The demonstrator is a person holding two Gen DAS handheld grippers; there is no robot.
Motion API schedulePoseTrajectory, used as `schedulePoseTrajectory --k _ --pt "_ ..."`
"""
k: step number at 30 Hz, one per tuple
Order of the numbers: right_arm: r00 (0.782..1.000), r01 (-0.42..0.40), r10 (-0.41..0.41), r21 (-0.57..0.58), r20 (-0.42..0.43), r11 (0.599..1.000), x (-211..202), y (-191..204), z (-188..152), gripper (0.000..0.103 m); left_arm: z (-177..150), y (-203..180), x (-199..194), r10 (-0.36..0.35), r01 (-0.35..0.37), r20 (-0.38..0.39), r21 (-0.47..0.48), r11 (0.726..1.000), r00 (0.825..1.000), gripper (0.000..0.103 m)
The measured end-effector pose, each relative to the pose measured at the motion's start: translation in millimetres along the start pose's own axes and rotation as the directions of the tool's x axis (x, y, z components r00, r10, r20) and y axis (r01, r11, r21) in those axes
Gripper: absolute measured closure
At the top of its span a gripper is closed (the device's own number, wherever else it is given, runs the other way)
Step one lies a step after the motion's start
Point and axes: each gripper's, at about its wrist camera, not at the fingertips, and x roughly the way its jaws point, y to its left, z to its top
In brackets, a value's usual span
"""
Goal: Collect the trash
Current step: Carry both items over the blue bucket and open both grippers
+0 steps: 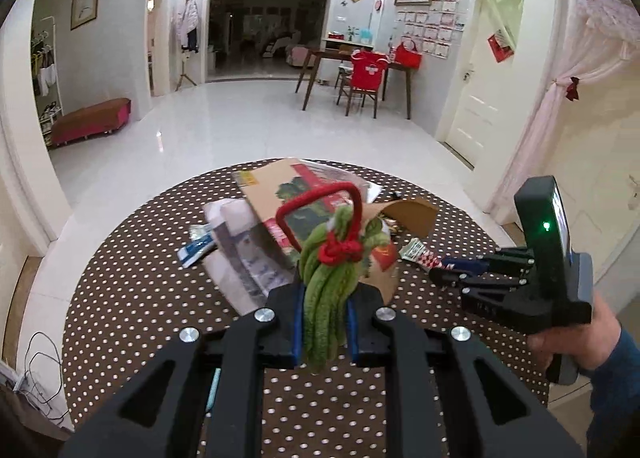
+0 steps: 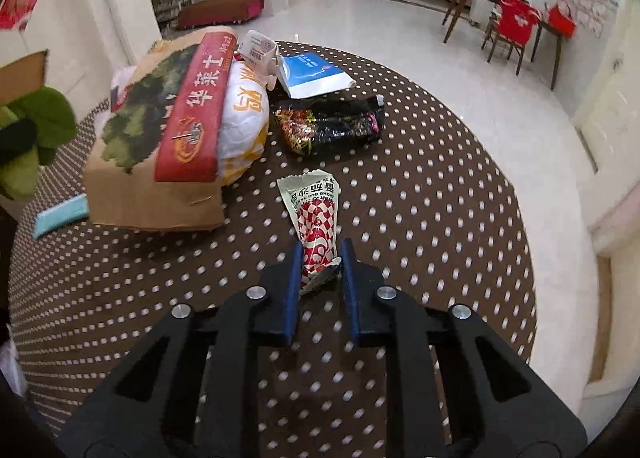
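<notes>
Left gripper (image 1: 323,312) clamped on a green plush toy (image 1: 326,290) with a red cord loop (image 1: 320,209), held up above the round dotted table (image 1: 140,278). Right gripper (image 2: 320,270) closed around the near end of a red-and-white checked wrapper (image 2: 314,213), lying on the table just beside a brown cardboard box (image 2: 160,161). Farther back, a dark snack packet (image 2: 332,123) and a blue-and-white packet (image 2: 310,73), near each other

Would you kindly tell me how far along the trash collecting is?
Early. The left gripper holds a green plush bundle; the right gripper has closed on the red-checked wrapper. The dark snack packet and blue-white pouch remain on the table.
</notes>
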Motion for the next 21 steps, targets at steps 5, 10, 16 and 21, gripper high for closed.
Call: schedulePoseTrajectory --k 5,10,16,21 --pt "0.997 -0.045 0.037 0.122 0.065 0.991 -27 -12 -16 0.084 7 -13 5 -0.041 0.041 0.0 0.013 0.999 0.999 0.087" --pt "0.991 -0.062 0.039 0.181 0.124 0.981 -56 -26 -23 0.084 15 -32 12 -0.073 0.073 -0.002 0.032 0.997 0.997 0.087" --pt "0.976 -0.088 0.031 0.261 0.217 0.961 -100 -58 -27 0.084 27 -62 21 -0.145 0.145 -0.013 0.055 0.988 0.989 0.087" --pt "0.96 -0.077 -0.013 0.308 0.279 0.948 -136 -82 -33 0.084 38 -91 31 -0.189 0.189 -0.019 0.089 0.978 0.982 0.087"
